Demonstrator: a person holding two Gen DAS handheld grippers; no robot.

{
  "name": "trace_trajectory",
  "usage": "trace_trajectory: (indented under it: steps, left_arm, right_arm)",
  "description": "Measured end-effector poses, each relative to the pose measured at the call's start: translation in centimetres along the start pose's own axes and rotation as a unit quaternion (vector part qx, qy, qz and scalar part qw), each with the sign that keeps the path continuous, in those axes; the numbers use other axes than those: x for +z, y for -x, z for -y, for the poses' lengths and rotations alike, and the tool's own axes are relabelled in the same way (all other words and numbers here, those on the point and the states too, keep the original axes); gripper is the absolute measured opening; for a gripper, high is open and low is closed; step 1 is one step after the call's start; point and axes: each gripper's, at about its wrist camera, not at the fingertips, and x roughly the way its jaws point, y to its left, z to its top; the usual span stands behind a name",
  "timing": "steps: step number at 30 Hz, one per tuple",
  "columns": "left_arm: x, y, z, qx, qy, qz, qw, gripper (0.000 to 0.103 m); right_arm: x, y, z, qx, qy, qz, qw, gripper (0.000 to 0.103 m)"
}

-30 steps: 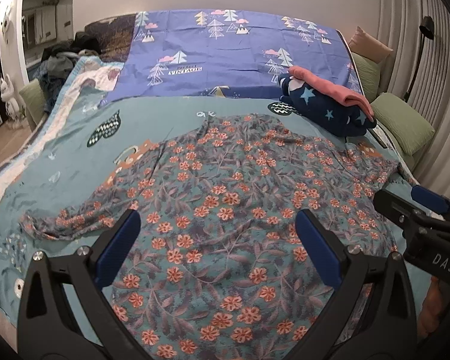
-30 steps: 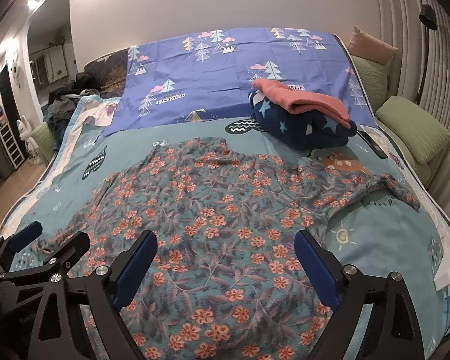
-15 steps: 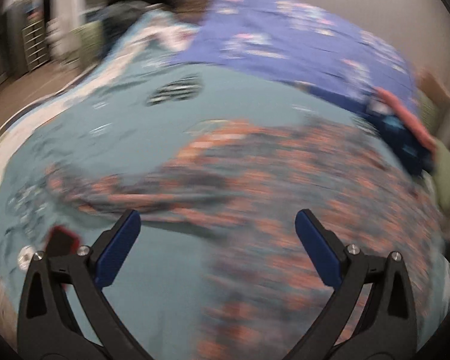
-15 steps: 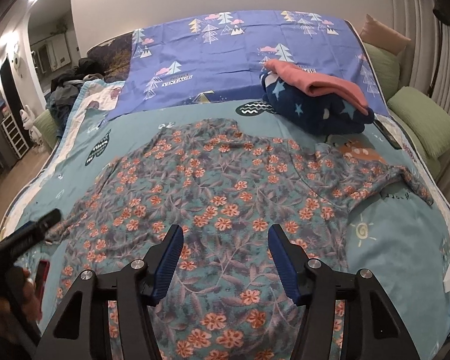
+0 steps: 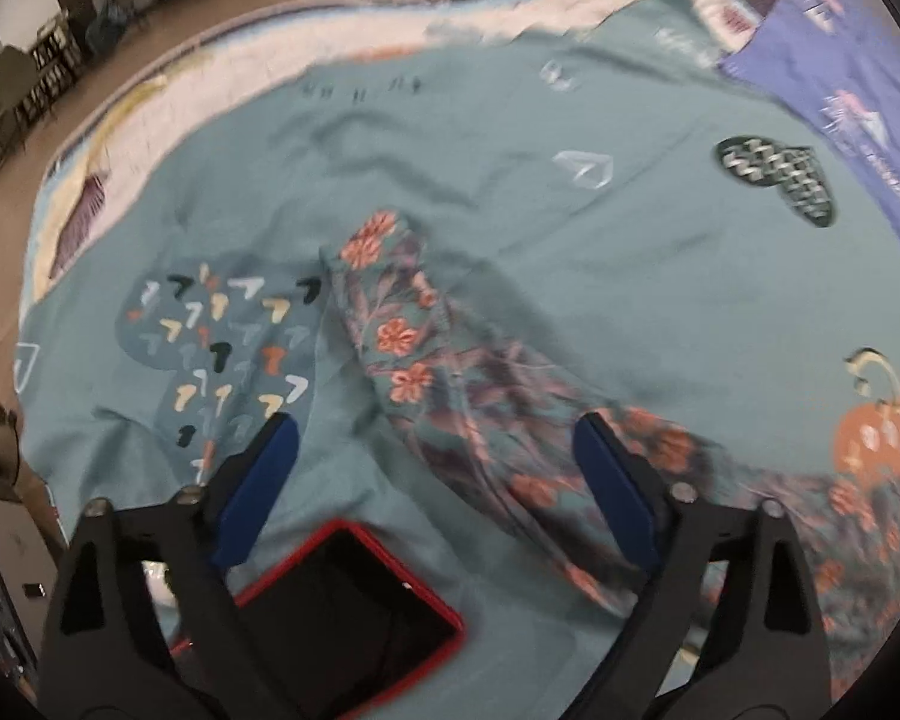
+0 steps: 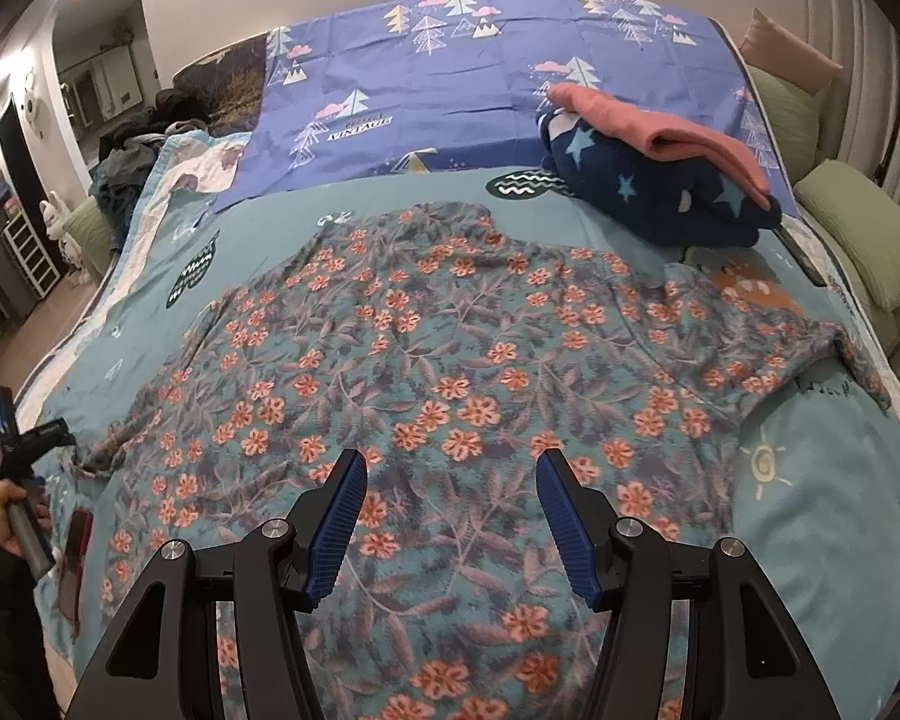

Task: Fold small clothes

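Left tongs (image 5: 432, 456) are seen closing, pads still apart, over the floral garment's (image 6: 450, 360) sleeve (image 5: 402, 336) at frame centre. Right tongs (image 6: 450, 516), half-open and empty, are held above its lower middle on the bed (image 6: 810, 516).

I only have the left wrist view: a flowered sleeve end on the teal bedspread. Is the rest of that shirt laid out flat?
Observer: Yes, the flowered shirt lies spread flat on the bedspread, collar towards the far end.
Operator: Where is the other sleeve?
Observer: The other sleeve stretches out towards the bed's right edge, unfolded.
Operator: What is the right tool doing?
Observer: The right tool is over the shirt's lower middle, open, gripping nothing.
Operator: Anything folded already?
Observer: A navy starred garment with a pink one folded on top sits beyond the shirt's right shoulder.
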Motion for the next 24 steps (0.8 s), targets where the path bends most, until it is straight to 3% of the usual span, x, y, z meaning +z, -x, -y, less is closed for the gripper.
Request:
trace_trajectory:
  steps: [3,5,7,11,14,16,19,24]
  left_arm:
    - [0.3,-1.1,-0.2,0.013,0.008,-0.011,0.9998,0.067]
    - [0.9,-1.7,-0.6,0.012,0.021,-0.016,0.9996,0.045]
    - [1.3,-1.8,-1.1,-0.013,0.041,-0.02,0.9989,0.009]
    - [1.6,1.1,-1.3,-0.04,0.058,0.028,0.9971,0.006]
    - [1.6,5.3,0.5,-0.1,0.047,0.076,0.991,0.005]
    - [1.3,9.1,2.5,-0.143,0.021,0.118,0.9824,0.005]
    - [0.4,15.3,6.4,-0.216,-0.03,0.176,0.9598,0.005]
    - [-3.0,23.0,13.6,-0.326,-0.145,0.208,0.9105,0.005]
  right_arm:
    - [0.2,-0.5,-0.4,0.001,0.004,-0.005,1.0,0.06]
    - [0.3,-0.8,-0.7,0.001,0.01,-0.008,1.0,0.06]
    - [0.3,-1.1,-0.9,0.002,0.013,-0.011,1.0,0.06]
    - [0.3,-1.5,-0.8,0.003,0.011,-0.014,1.0,0.06]
    - [0.4,-1.6,-0.5,0.004,0.006,-0.015,1.0,0.06]
    - [0.4,-1.5,-0.2,0.004,0.004,-0.013,1.0,0.06]
    - [0.4,-1.2,0.2,0.004,-0.004,-0.011,1.0,0.06]
    - [0.2,-0.8,1.3,0.006,-0.018,-0.006,1.0,0.06]
